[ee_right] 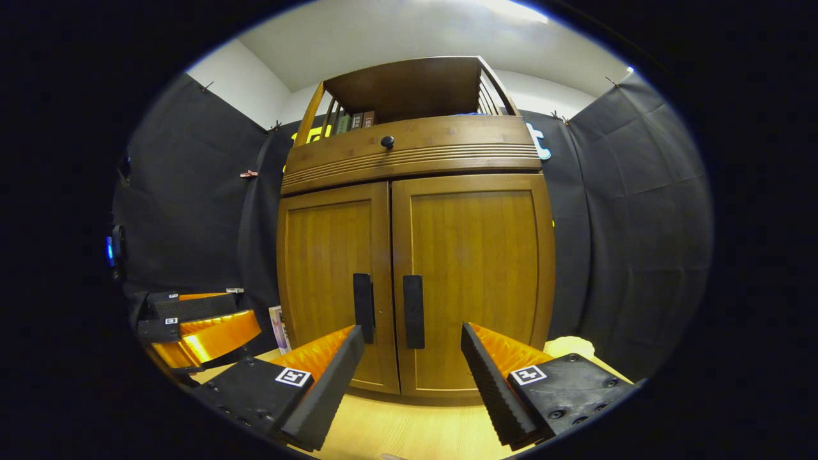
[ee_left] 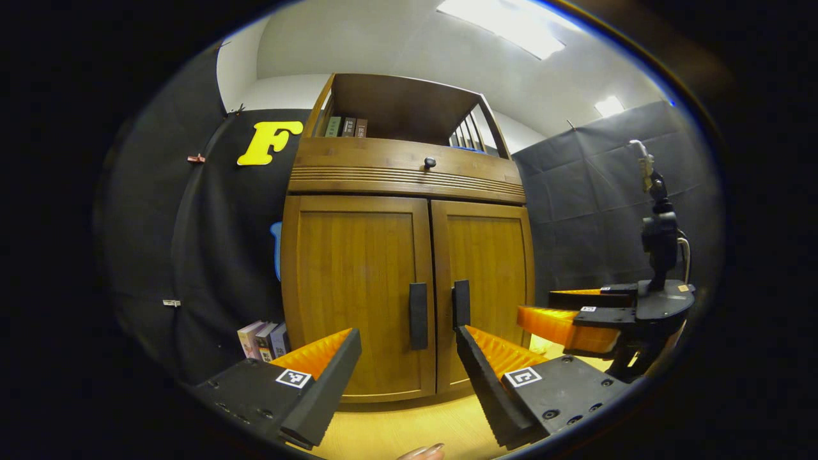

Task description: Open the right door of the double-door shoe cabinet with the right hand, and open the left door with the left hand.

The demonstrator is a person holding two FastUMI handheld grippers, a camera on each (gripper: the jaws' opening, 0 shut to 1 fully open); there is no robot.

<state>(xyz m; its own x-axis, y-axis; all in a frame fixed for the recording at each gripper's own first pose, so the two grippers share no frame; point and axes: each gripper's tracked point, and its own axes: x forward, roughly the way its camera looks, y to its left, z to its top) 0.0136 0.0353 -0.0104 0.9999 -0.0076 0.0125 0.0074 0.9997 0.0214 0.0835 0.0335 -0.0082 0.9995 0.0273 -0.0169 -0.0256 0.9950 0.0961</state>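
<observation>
A wooden double-door shoe cabinet [ee_right: 415, 255] stands against the booth's black cloth wall, both doors shut and flush. The right door [ee_right: 476, 281] and the left door [ee_right: 329, 281] meet at a centre seam. Just either side of that seam hang two dark vertical handles: the right door handle [ee_right: 413, 311] and the left door handle [ee_right: 363, 308]. Above the doors sits a drawer with a round knob [ee_right: 387, 142], and above that an open shelf holding books [ee_left: 345, 126].

In the right gripper view, the right gripper [ee_right: 412, 348] hovers in front of the cabinet, its jaws spread wide, holding nothing, roughly framing the right door handle. In the left gripper view, the left gripper [ee_left: 409, 348] is likewise spread wide and empty, with the left door handle between its fingers but apart from them.

The likely risks: the handles sit so close together that a finger could catch the wrong one, or wedge between them. Opening both doors together, the two grippers could collide near the seam.
</observation>
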